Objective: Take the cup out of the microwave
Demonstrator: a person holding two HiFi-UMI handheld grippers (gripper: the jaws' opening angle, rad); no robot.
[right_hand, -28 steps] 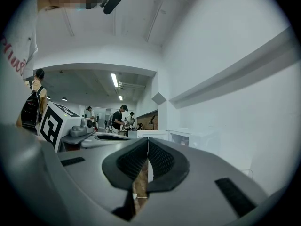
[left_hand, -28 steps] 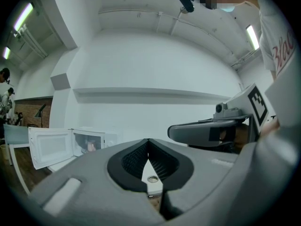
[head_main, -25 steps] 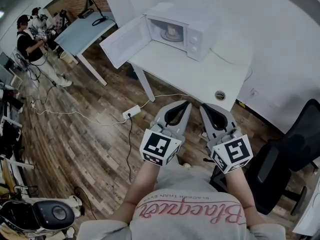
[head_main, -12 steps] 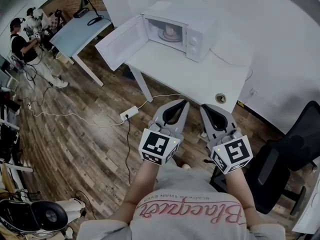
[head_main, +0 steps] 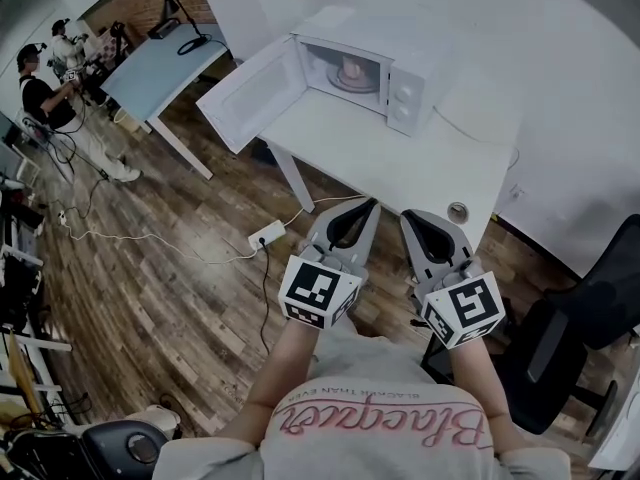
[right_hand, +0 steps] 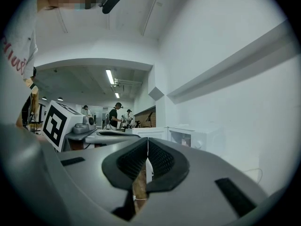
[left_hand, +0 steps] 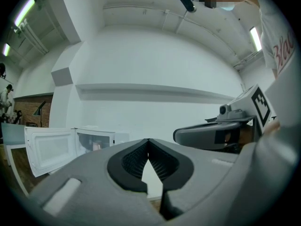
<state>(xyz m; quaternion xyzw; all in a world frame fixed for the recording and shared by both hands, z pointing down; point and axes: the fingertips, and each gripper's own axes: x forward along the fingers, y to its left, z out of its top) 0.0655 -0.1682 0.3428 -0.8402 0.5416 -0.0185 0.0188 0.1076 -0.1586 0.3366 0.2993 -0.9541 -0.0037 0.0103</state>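
From the head view, a white box-shaped microwave (head_main: pixel 385 63) stands at the twelve o'clock end of a white rectangular table (head_main: pixel 400 163), its door swung wide open toward ten o'clock. A small pale pink cup (head_main: pixel 350 67) sits on the turntable inside the cavity. The left gripper (head_main: pixel 370 204) and the right gripper (head_main: pixel 408 212) are held side by side at the picture's centre, short of the table's six o'clock edge and well apart from the microwave, both pointing toward twelve o'clock. A white power strip (head_main: pixel 268 235) lies on the brown wooden plank floor (head_main: pixel 160 298) at nine o'clock from the grippers. A black office chair (head_main: pixel 575 318) stands at four o'clock, and a grey-blue desk (head_main: pixel 160 63) with a person (head_main: pixel 45 93) beside it at ten o'clock.

In the left gripper view, the grey jaws meet at their tips with nothing between the ribbed black pads. The microwave shows at nine o'clock, door open, the cup a faint pink shape inside.

In the right gripper view, the jaws are likewise closed on nothing. The microwave sits just at two o'clock of the tips.
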